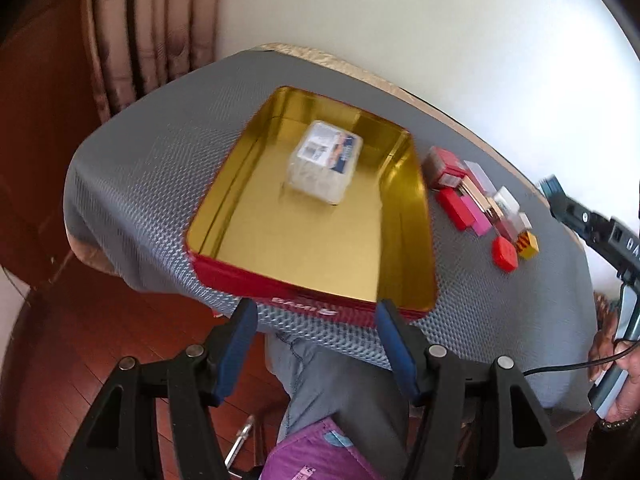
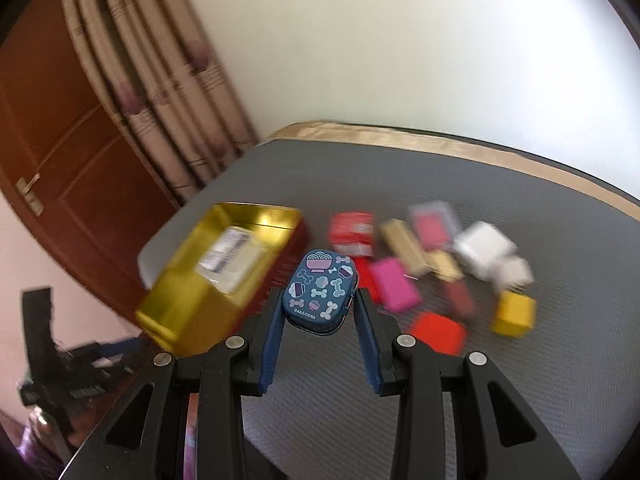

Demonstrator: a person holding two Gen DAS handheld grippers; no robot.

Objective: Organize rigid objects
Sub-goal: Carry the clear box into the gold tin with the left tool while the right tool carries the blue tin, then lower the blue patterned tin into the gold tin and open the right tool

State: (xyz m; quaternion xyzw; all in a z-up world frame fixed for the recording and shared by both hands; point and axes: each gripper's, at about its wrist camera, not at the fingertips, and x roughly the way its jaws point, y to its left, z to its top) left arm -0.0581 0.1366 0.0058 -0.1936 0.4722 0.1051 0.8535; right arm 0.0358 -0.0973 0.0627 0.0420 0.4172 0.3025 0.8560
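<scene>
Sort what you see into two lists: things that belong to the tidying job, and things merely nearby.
Belongs to the job:
red metal tin with gold inside
clear plastic box already in it
small blue patterned tin gripped by the right gripper
loose coloured blocks

Just nearby:
grey textured mat
striped curtain
brown wooden door

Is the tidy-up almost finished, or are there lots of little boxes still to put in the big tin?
Just started. One clear box already sits in the gold tin. The right gripper holds a blue patterned tin. The pile of small boxes still waits on the mat. The left gripper is empty.
</scene>
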